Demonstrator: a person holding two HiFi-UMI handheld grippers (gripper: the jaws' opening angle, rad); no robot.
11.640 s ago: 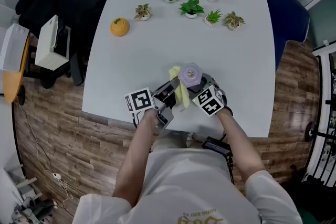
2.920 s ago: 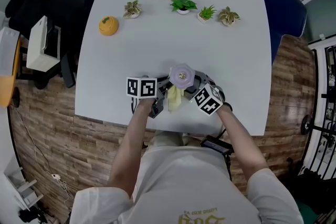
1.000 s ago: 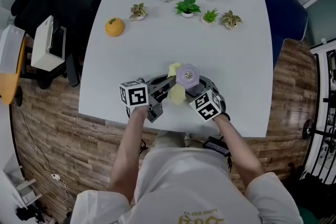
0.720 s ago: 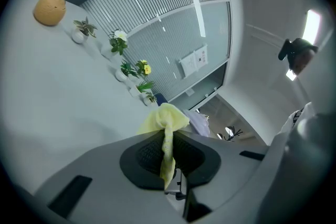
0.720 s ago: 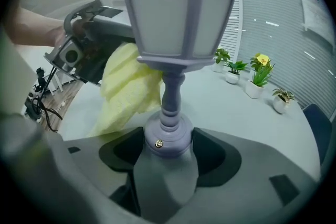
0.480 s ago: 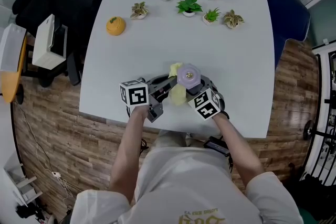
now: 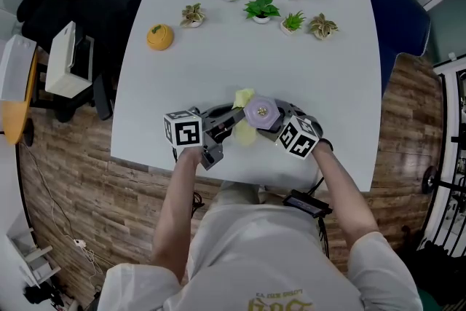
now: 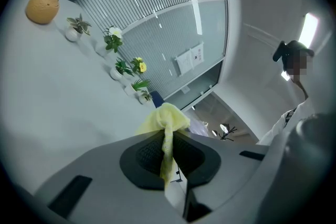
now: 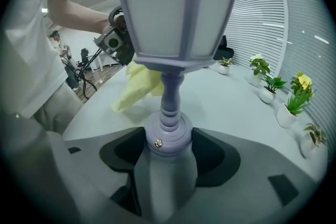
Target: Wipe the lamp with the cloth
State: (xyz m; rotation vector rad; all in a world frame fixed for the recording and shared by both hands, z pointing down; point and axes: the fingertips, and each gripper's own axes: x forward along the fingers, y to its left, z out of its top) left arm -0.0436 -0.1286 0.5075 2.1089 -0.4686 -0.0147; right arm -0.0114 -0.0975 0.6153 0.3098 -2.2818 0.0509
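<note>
On the white table [image 7: 240,62], close to its near edge, the lilac lantern-shaped lamp [image 7: 261,113] leaned out of upright. Its round base sat between the pads of the right tongs [image 9: 168,150]. Those pads pressed on the base from both sides, and the jaws had just been closing a little on it. No view showed whether the foot touched the table.

The left tongs [image 8: 168,157] came in from the person's left, pressed together on a fold of the yellow cloth [image 8: 165,118]. A loose bunch of cloth stood out beyond their tips, just beside the lamp's stem and under its shade. Whether the cloth touched the lamp could not be told.

The wiping step seemed to be in hand, with 1 hand presenting the lamp and the other carrying the cloth.

The next move probably called for bringing the free bunch against a shade panel or the stem and rubbing along it. Meanwhile, the right tongs would need a firm squeeze, since a smooth round base could twist or slip under sideways rubbing.
</note>
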